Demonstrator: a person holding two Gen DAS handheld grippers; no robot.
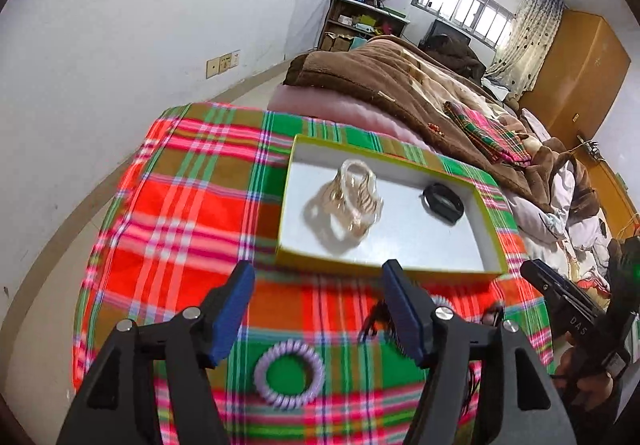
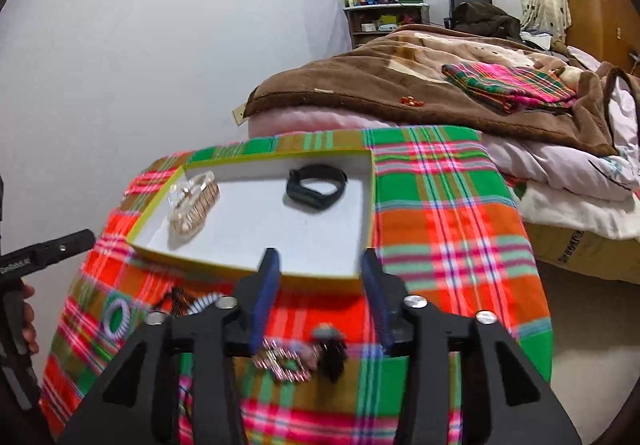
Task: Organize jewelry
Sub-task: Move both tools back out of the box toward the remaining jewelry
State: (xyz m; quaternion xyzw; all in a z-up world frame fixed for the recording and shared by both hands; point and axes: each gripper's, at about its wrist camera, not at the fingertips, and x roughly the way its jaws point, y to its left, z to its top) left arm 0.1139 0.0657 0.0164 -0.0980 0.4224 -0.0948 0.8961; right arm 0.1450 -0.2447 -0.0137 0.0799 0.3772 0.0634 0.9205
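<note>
The work surface is a red, green and orange plaid cloth [image 1: 168, 205]. On it stands a shallow rectangular cardboard box with a yellow-green rim and white floor [image 1: 285, 201]. The box already holds two items: a gold-toned claw hair clip [image 1: 352, 201] on its left side and a black wristband [image 1: 443, 202] on its right side, well apart.

Still outside the box, on the cloth in front of it, lie a lilac spiral hair tie [image 1: 289, 374], a jewelled brooch-like piece [image 2: 282, 359] and a dark, blurred ornament [image 2: 332, 359].

The left gripper [image 1: 316, 313] stands wide and empty. The right gripper [image 2: 320, 297] also stands apart, holding nothing. The task appears partly complete.
</note>
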